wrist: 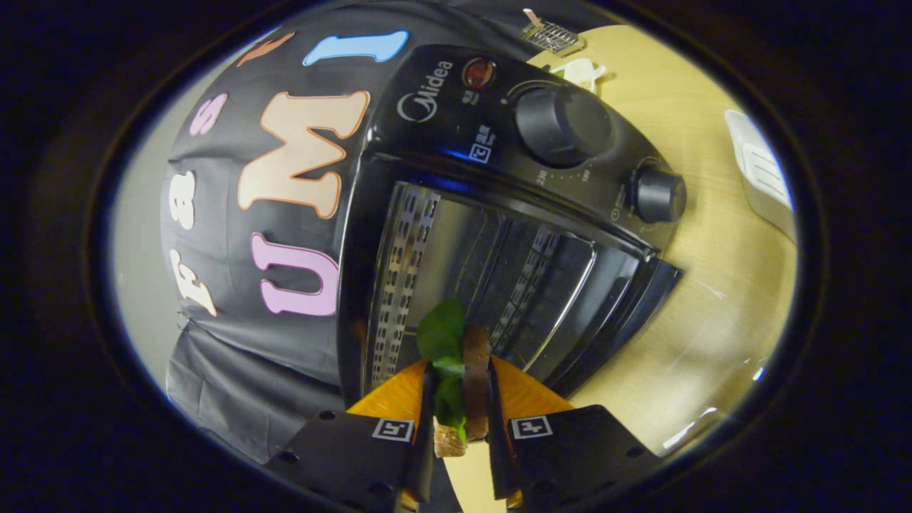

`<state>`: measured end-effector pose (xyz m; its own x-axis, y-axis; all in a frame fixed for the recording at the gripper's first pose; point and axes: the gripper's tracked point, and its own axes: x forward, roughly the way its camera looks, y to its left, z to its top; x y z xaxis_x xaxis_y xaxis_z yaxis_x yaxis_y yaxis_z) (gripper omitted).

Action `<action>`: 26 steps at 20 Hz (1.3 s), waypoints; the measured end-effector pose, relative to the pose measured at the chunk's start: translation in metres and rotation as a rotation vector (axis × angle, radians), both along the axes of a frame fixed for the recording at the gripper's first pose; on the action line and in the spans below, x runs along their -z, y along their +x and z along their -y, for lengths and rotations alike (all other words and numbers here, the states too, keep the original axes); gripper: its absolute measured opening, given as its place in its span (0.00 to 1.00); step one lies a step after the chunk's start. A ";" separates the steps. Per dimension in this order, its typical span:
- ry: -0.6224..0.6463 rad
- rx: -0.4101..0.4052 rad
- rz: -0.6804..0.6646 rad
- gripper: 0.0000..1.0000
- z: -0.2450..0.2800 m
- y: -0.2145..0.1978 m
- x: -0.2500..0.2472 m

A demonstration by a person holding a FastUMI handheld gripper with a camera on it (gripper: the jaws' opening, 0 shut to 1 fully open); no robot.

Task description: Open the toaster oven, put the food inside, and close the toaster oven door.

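Sandwich at the oven's mouth

Gripper clamped on the sandwich, lettuce poking out, ahead of the open "Midea" toaster oven; 2 knobs, dial maybe reading 230.

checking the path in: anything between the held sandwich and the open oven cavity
Nothing: in the gripper view the sandwich, pinched by the gripper, sits right before the toaster oven opening.

A claw with two wedge-shaped fingers on dark blocky mounts, each bearing a square black-and-white marker and what look like small screw holes.
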<state>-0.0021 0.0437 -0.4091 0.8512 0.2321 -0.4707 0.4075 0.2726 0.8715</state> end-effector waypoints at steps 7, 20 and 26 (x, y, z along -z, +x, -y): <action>-0.124 0.079 0.024 0.35 0.011 0.015 0.002; -0.382 0.067 -0.044 0.91 0.055 -0.007 -0.002; -0.429 -0.036 -0.071 0.93 0.062 -0.034 -0.009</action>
